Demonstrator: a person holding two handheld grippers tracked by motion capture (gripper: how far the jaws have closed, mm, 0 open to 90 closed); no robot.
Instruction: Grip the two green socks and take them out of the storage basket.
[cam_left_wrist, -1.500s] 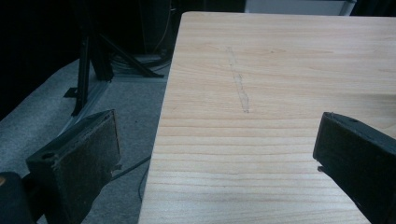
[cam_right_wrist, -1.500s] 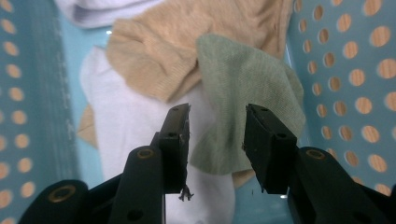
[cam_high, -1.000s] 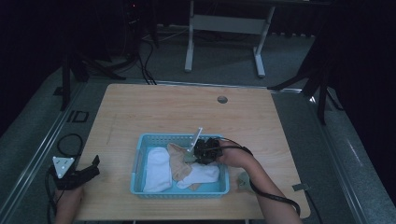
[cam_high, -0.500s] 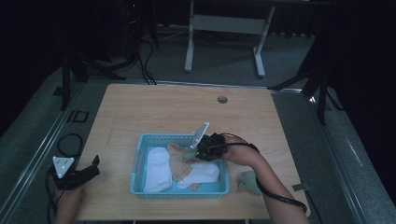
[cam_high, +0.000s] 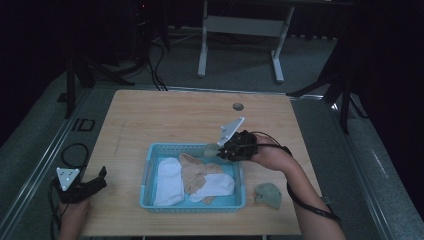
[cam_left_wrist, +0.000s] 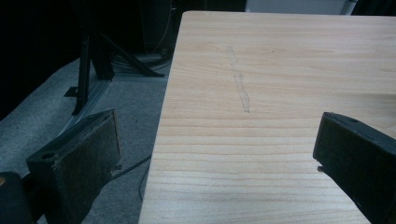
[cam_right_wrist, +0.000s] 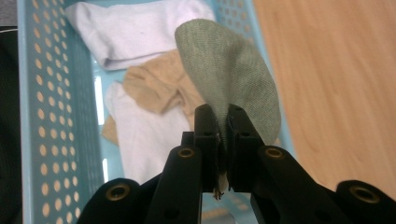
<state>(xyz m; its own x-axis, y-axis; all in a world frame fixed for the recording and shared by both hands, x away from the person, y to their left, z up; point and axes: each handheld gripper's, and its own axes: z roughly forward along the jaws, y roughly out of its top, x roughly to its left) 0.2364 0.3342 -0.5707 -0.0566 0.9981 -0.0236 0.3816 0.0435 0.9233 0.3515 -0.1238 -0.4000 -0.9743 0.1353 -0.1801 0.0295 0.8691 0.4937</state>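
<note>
Right gripper (cam_right_wrist: 223, 122): jaws pinched a grey-green sock (cam_right_wrist: 231, 77), lifted over the blue basket's (cam_high: 148, 165) far right corner.
Basket: held white socks (cam_high: 169, 181) and a tan sock (cam_high: 193, 170).
Table (cam_high: 175, 117): a second grey-green sock (cam_high: 269, 195) lay just right of the basket.
Left gripper (cam_high: 92, 183): jaws spread wide, empty, at the table's near left edge.
</note>
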